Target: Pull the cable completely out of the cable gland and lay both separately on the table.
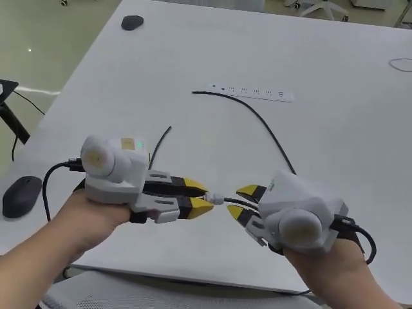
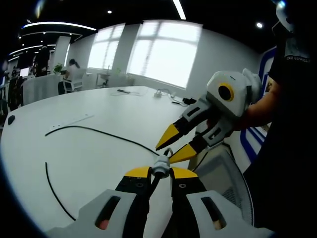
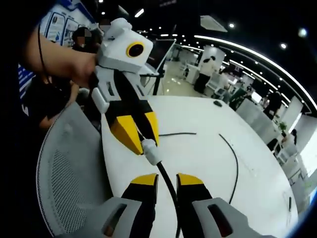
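A small white cable gland (image 1: pixel 216 199) is pinched between the yellow tips of my left gripper (image 1: pixel 202 197), above the table's near edge. In the left gripper view the gland (image 2: pixel 161 166) sits right at my left gripper's (image 2: pixel 161 172) tips. A black cable (image 1: pixel 237 203) leaves the gland and runs between the jaws of my right gripper (image 1: pixel 243 202). In the right gripper view the cable (image 3: pixel 168 186) passes down the gap of my right gripper (image 3: pixel 168 179), whose jaws stand slightly apart on either side of it. The gland (image 3: pixel 150 150) shows just ahead of them.
The long cable (image 1: pixel 270 132) trails back across the white table (image 1: pixel 335 116) towards a white power strip (image 1: pixel 254 94). A short loose black cable (image 1: pixel 159 147) lies to the left. A dark mouse (image 1: pixel 22 196) and a dark object (image 1: pixel 132 22) lie at the table's left side.
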